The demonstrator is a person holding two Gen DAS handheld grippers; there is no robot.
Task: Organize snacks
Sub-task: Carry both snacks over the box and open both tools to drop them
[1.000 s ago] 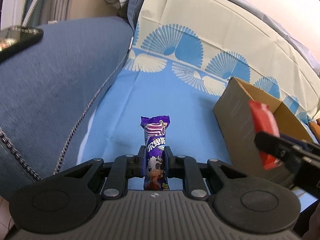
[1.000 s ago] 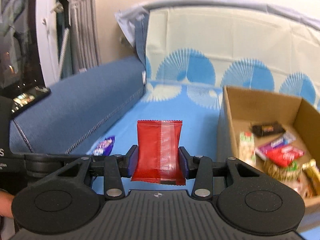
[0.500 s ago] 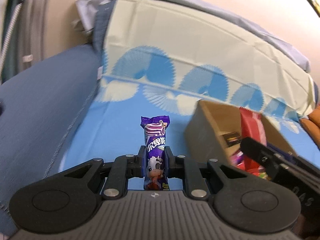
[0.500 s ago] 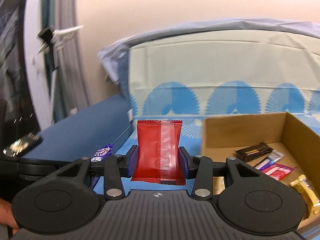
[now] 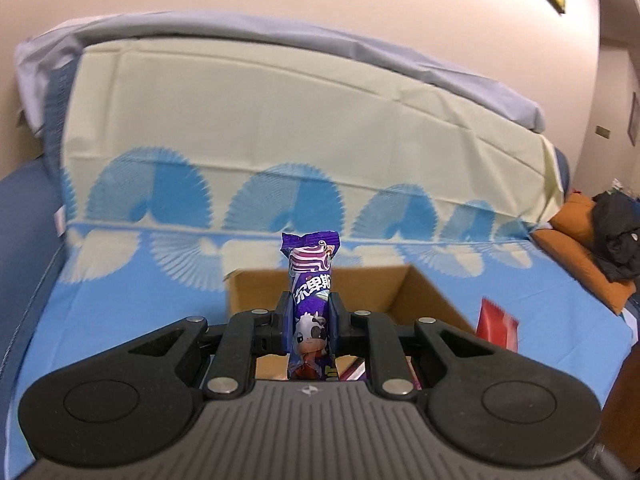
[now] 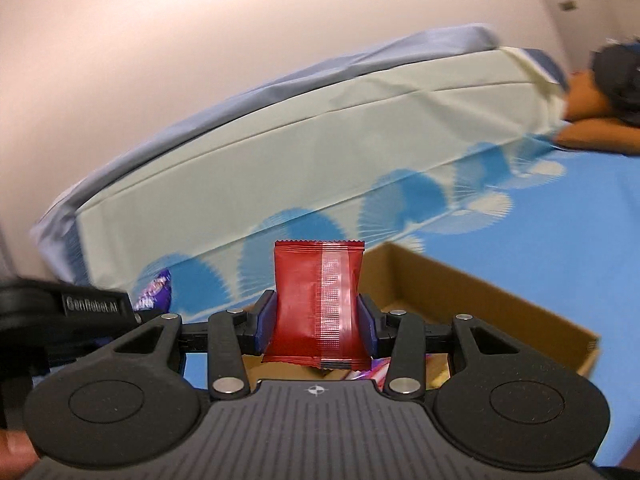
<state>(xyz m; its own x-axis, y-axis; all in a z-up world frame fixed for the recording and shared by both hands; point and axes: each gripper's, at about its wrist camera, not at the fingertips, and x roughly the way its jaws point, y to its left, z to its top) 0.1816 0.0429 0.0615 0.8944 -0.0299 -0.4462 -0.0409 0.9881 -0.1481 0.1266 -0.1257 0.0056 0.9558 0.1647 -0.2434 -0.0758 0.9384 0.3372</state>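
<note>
The left hand-held gripper [image 5: 310, 326] is closed on a purple snack packet [image 5: 311, 312], which stands upright between its two fingers; a cartoon cow is printed on the lower half of the wrapper and a swirl pattern on the upper half. The packet is held above the near edge of the cardboard box [image 5: 256, 288], whose open top faces upward. The right hand-held gripper [image 6: 316, 322] is closed on a red snack pouch [image 6: 318, 300], also upright, with its crimped top edge uppermost and a seam running down its middle; it too is held above the near edge of the cardboard box [image 6: 480, 304]. In the left wrist view, the red snack pouch [image 5: 496, 326] appears just to the right of the box. In the right wrist view, the purple snack packet [image 6: 154, 290] and the body of the left hand-held gripper appear to the left of the box. Wrapped snacks lie inside the box, mostly hidden by the grippers. The box rests on a sofa seat covered with a blue cloth [image 5: 120, 304] printed with fan shapes; behind the box the cloth rises over the sofa back [image 5: 280, 120]. An orange cushion [image 5: 580, 248] carrying a dark bundle lies well to the right of the box.
</note>
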